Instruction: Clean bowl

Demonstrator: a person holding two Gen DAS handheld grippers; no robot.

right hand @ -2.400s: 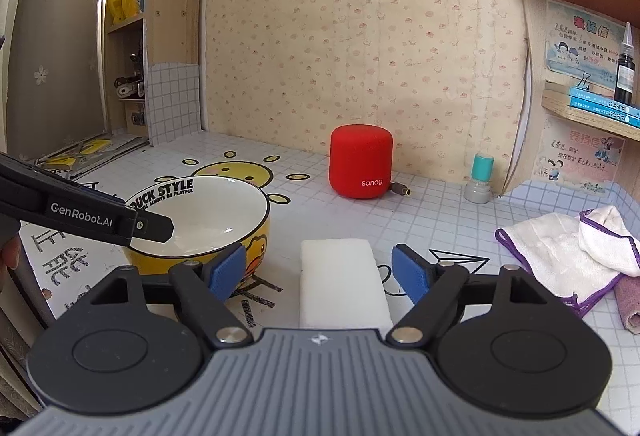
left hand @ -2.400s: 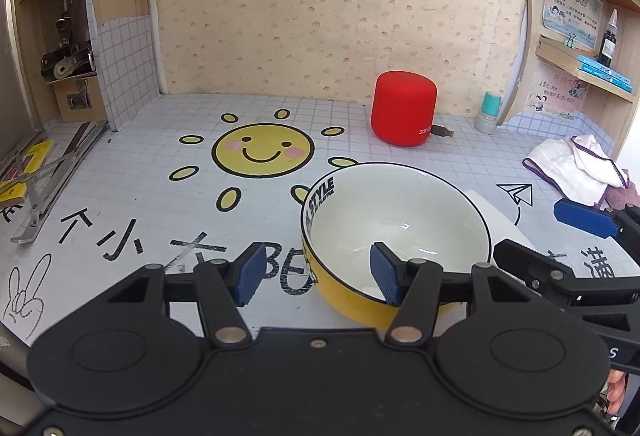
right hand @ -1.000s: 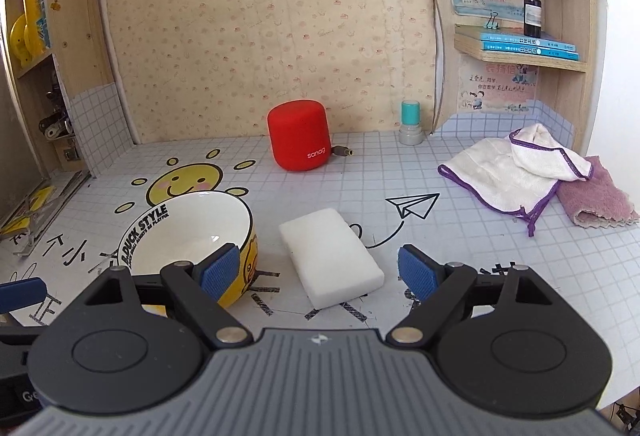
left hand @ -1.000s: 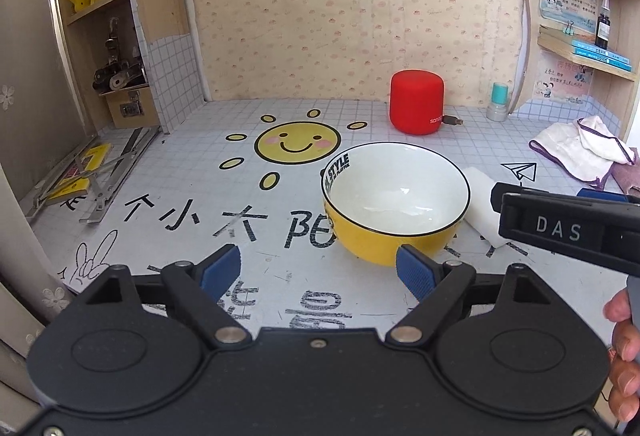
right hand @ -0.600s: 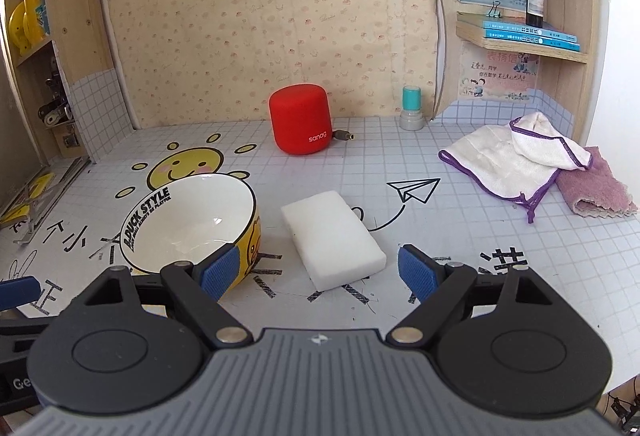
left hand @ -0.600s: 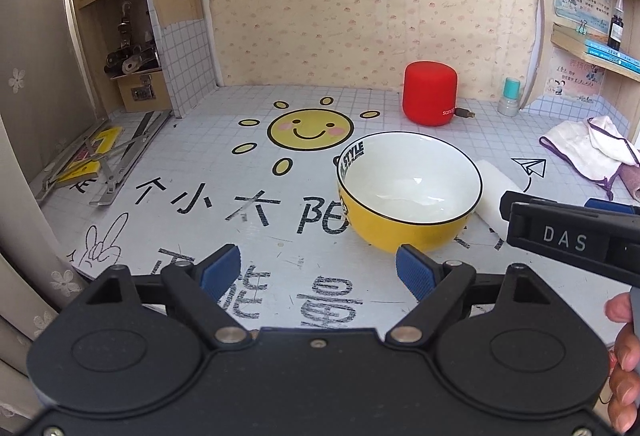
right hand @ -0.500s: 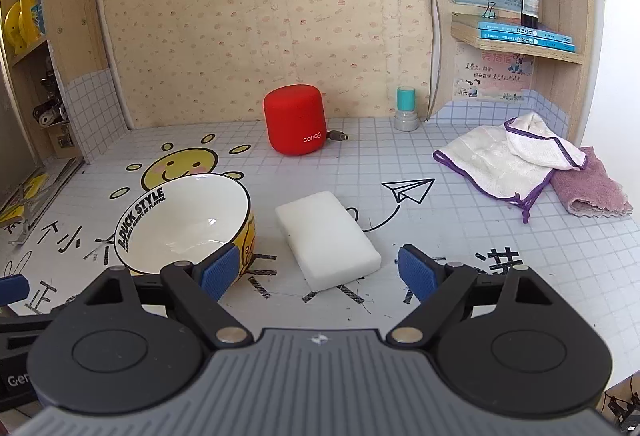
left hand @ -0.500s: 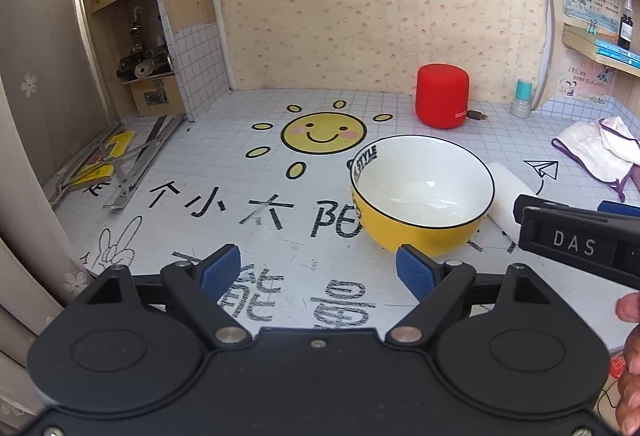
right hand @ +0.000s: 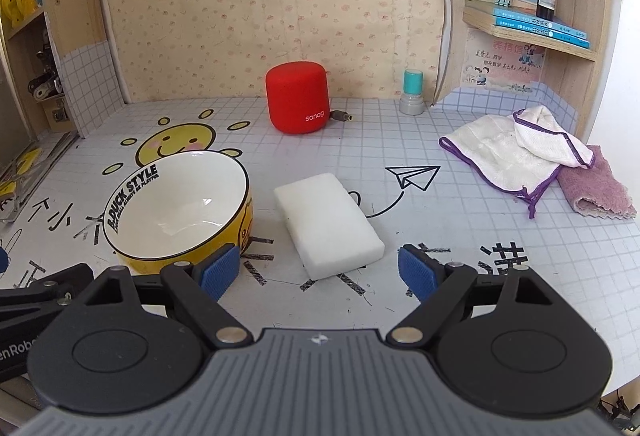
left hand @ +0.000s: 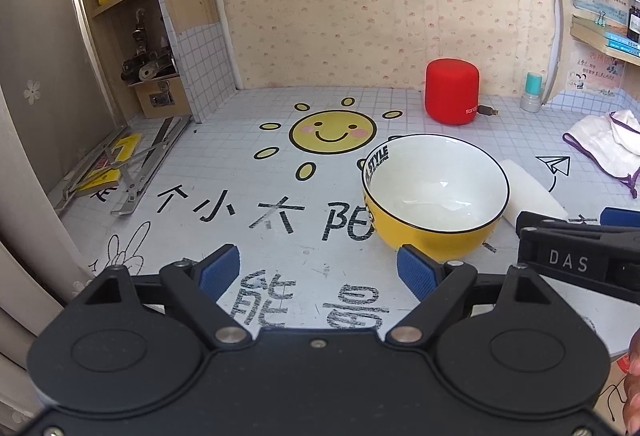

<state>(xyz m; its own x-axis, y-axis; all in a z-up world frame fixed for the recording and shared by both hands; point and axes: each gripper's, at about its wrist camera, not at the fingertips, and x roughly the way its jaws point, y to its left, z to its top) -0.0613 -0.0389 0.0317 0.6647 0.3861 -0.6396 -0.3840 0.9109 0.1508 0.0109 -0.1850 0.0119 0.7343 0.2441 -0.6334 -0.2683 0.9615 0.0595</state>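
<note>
Bowl (right hand: 176, 212) sits upright on the printed mat, just in front of the sun face (left hand: 333, 132), empty, white glossy inside, yellow outside. Looks ceramic: judged rigid, fairly heavy, slick glaze, chips if knocked. Best hold is probably a pinch over the rim wall, one pad inside, one outside.

White sponge block (right hand: 330, 218) lies flat just right of the bowl, apart from it. Likely light and squashy; grip across its short sides.

Left gripper (left hand: 320, 268) is wide apart, holding nothing, level and pointing forward, set back from the bowl's near side, bowl ahead and to its right. Right gripper (right hand: 320, 270) is also spread wide and empty, low over the mat, with the sponge's near end just ahead between its pads (right hand: 416, 272), no contact. Neither touches the bowl.
</note>
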